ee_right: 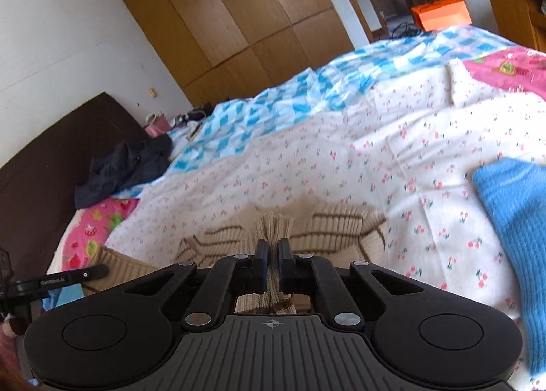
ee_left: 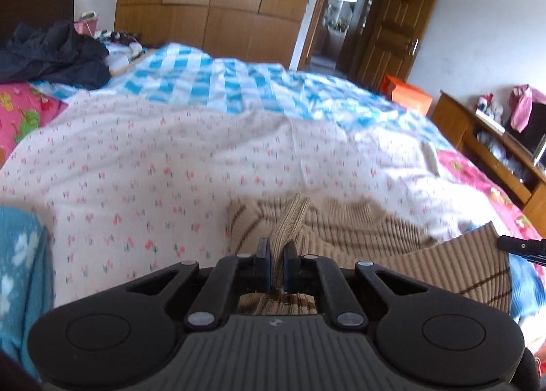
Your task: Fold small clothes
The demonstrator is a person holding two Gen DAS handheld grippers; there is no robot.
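Both the left claw (ee_left: 276, 252) and the right claw (ee_right: 271, 251) are clamped on edges of the beige striped sweater (ee_left: 375, 230), which stretches ahead of them across the floral sheet (ee_left: 153, 158) on the bed.

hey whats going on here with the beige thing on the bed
A person is folding a small beige striped knit garment on a bed covered by a white floral sheet. Both handheld grippers are shut on it: the left gripper and the right gripper each pinch a bunched edge. A blue knit piece lies beside it.
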